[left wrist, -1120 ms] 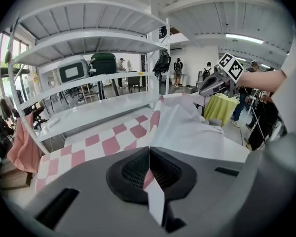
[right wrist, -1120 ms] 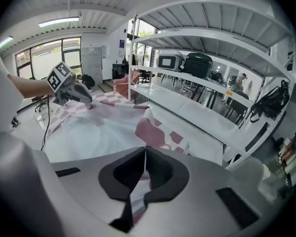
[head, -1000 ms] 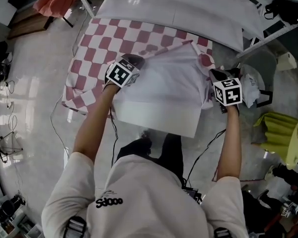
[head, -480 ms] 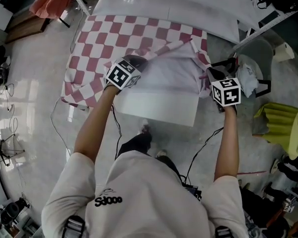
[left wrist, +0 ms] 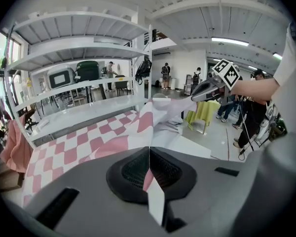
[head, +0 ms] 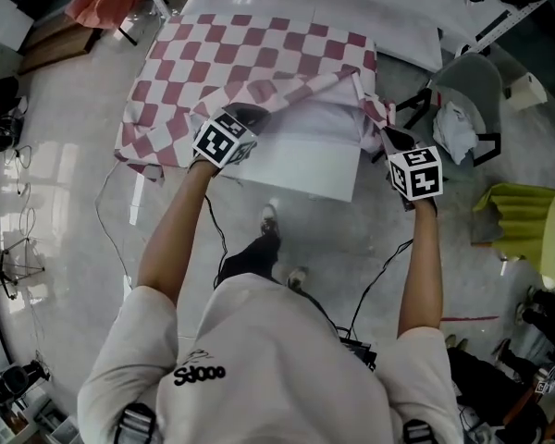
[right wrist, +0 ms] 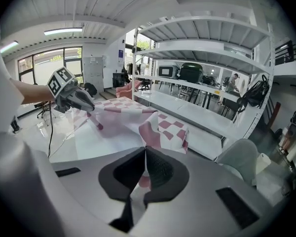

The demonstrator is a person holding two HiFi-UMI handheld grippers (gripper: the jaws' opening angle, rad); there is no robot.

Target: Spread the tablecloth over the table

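Observation:
A red-and-white checked tablecloth (head: 250, 58) lies over the far and left part of the white table (head: 305, 169), and its near edge is lifted so the pale underside (head: 310, 123) shows. My left gripper (head: 251, 115) is shut on that edge at the left. My right gripper (head: 388, 135) is shut on the cloth's corner at the right. In the left gripper view the cloth (left wrist: 89, 142) runs into the shut left gripper (left wrist: 149, 158), and the right gripper (left wrist: 207, 89) shows across the table. In the right gripper view the cloth (right wrist: 153, 127) is pinched in the right gripper (right wrist: 143, 164), with the left gripper (right wrist: 81, 100) beyond.
A long white shelf rack (head: 351, 7) stands behind the table. To the right are a grey chair (head: 467, 91) with crumpled stuff on it and a yellow-green seat (head: 527, 234). Cables (head: 111, 211) trail over the floor at the left. People (left wrist: 246, 112) stand farther off.
Both grippers have drawn back together from the shelf side towards the table's near edge, with the cloth edge in them. Less bare white table shows, and more checked cloth lies flat.

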